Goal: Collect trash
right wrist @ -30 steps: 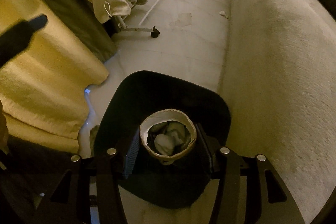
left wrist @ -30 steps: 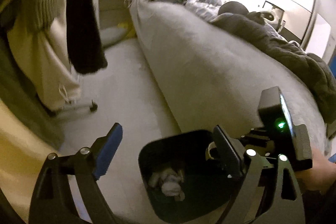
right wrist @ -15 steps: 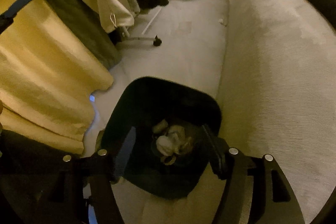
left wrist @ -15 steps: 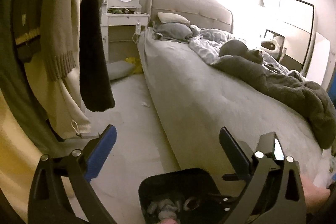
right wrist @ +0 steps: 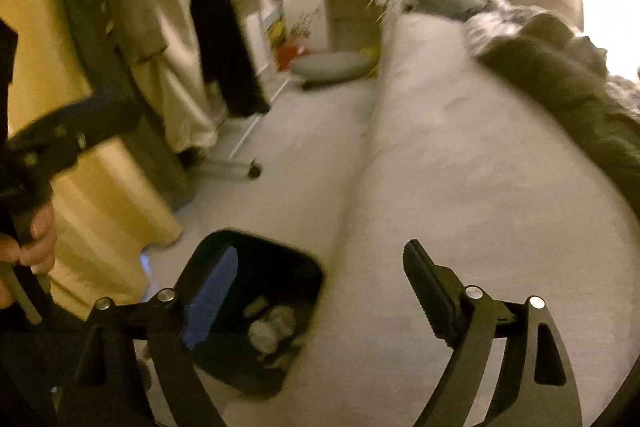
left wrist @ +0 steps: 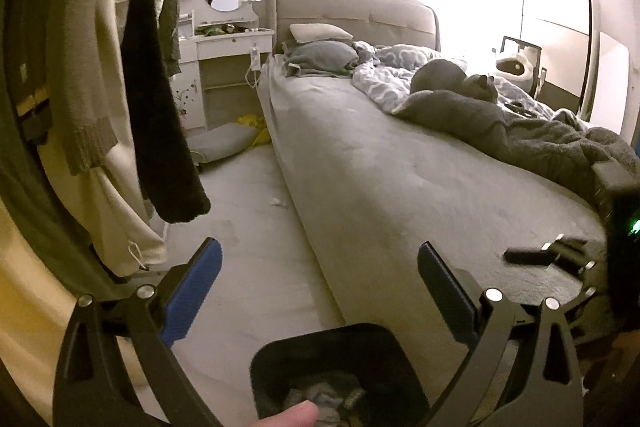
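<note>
The black trash bin point(left wrist: 328, 337) stands on the floor against the bed, low in both views. Inside the bin point(right wrist: 276, 259) lie crumpled white paper and a paper cup point(right wrist: 272, 327). My left gripper point(left wrist: 319, 249) is open and empty, up over the bin's far side. The jaws of my right gripper point(right wrist: 318, 251) are opening with nothing between them, above the bin and the bed's edge. A small white scrap point(left wrist: 276, 202) lies on the floor beside the bed. A fingertip point(left wrist: 296, 415) shows at the bottom edge.
A large bed point(left wrist: 400, 187) fills the right side, with a dark blanket and a grey cat point(left wrist: 452, 79) on it. Hanging clothes point(left wrist: 120, 107) on a wheeled rack point(right wrist: 254, 169) crowd the left. A floor cushion point(left wrist: 224, 143) and a white vanity point(left wrist: 224, 43) stand at the back.
The right gripper opened and dropped the paper cup into the bin. Both grippers rose and tilted up, so the bin slid toward the bottom of each view.
</note>
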`<state>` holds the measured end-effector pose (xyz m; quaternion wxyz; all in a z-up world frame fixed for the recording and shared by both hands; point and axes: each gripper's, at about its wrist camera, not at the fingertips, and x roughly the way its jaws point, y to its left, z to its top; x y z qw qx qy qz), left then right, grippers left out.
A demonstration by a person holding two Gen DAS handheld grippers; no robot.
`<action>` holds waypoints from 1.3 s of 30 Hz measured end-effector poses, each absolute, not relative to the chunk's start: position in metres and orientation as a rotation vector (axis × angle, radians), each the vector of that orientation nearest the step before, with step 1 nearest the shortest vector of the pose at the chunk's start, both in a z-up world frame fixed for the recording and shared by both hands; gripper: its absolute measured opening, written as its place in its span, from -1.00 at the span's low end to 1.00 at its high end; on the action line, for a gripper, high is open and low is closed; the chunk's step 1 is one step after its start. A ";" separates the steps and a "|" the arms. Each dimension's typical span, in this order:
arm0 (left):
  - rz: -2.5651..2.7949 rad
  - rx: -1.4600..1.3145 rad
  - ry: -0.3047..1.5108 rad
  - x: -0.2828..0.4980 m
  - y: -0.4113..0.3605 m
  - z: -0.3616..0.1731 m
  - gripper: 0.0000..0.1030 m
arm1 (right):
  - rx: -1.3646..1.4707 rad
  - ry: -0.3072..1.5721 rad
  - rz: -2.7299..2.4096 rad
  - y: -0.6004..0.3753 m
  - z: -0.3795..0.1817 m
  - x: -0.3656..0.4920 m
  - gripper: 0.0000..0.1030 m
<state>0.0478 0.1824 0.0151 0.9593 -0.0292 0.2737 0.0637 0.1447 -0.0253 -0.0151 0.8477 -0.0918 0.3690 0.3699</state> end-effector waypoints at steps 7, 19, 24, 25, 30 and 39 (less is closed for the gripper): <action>0.148 -0.071 0.643 0.058 0.160 0.007 0.94 | -0.135 0.708 0.682 -0.084 -0.001 0.156 0.91; 0.156 -0.060 0.682 0.043 0.125 -0.002 0.94 | -0.066 0.665 0.618 -0.155 0.016 0.129 0.93; 0.148 -0.036 0.668 0.027 0.111 -0.002 0.94 | -0.038 0.642 0.596 -0.182 0.023 0.118 0.93; 0.147 -0.034 0.672 0.023 0.108 -0.003 0.94 | -0.033 0.638 0.598 -0.185 0.026 0.117 0.93; 0.170 -0.033 0.683 0.008 0.106 -0.005 0.94 | -0.023 0.614 0.601 -0.193 0.032 0.105 0.93; 0.165 -0.023 0.680 0.001 0.101 -0.007 0.94 | -0.005 0.609 0.590 -0.200 0.032 0.094 0.93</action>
